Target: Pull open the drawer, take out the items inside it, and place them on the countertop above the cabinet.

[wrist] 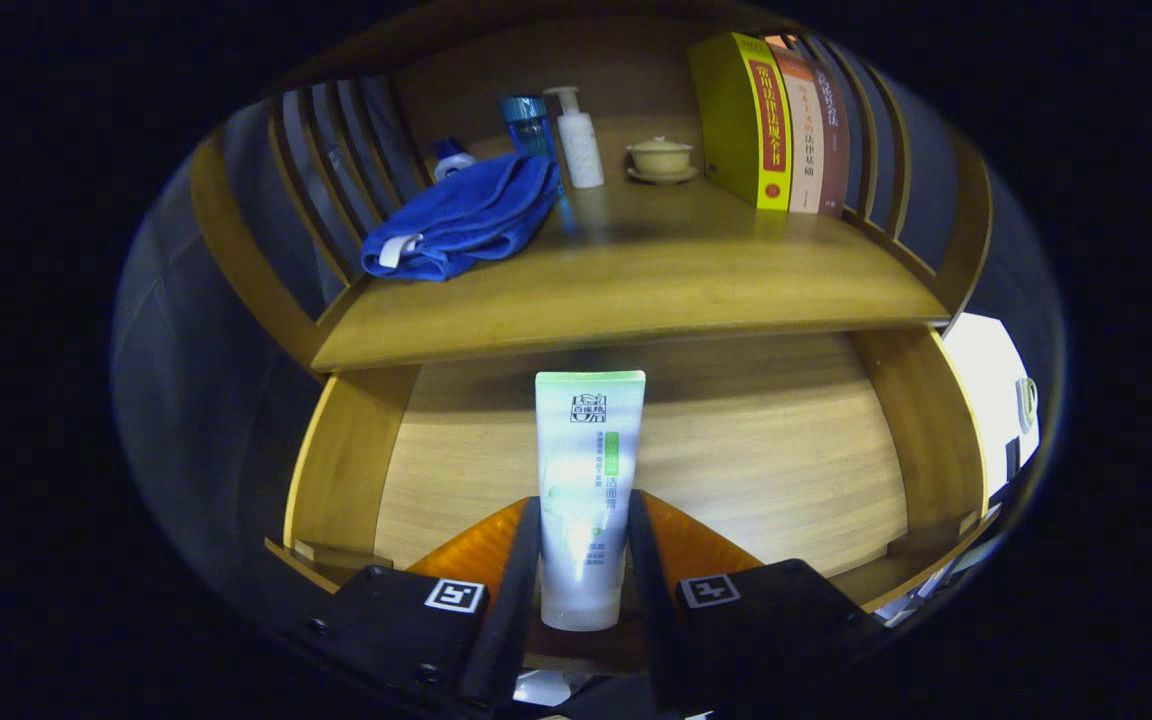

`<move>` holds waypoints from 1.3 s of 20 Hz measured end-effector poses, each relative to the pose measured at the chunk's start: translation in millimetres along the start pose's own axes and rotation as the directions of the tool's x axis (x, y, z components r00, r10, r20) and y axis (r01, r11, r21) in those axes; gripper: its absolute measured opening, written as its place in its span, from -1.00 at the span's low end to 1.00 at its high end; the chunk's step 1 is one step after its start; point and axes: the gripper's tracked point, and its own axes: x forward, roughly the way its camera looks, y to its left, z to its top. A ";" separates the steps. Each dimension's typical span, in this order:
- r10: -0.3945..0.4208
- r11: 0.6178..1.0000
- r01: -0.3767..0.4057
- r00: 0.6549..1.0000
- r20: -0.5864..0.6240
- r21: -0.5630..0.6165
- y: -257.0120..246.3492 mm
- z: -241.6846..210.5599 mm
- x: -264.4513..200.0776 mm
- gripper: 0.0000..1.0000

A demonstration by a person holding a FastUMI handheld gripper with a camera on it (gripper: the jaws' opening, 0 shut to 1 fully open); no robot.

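Wooden boards make the open drawer (796, 470), and the gripper (584, 560) is over it. Its two fingers are closed most of the way and squeeze a white and green tube (586, 480) from both sides. The tube stands up straight between the fingers, cap end down, and it looks lifted off the drawer floor, though that is hard to be sure of.

At 12 o'clock from the tube is the wooden countertop (636, 290). On it, at 11 o'clock, lies a folded blue towel (461, 220). Behind the towel stand a small bottle (451, 157), a blue bottle (528, 125) and a white pump bottle (578, 140). Next comes a little cup with a lid (660, 158) on a saucer. At 1 o'clock three books (781, 125) stand side by side.
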 end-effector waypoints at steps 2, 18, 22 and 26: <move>0.001 1.000 -0.001 1.000 0.029 -0.009 1.0 9.3 -10.6 0.14; -0.003 1.000 0.005 0.990 0.138 -0.009 -6.1 130.6 -1.3 0.14; -0.020 1.000 0.020 0.991 0.129 0.000 -15.0 151.1 27.4 0.14; -0.040 0.999 0.040 0.993 0.110 -0.006 -23.1 162.7 51.9 0.15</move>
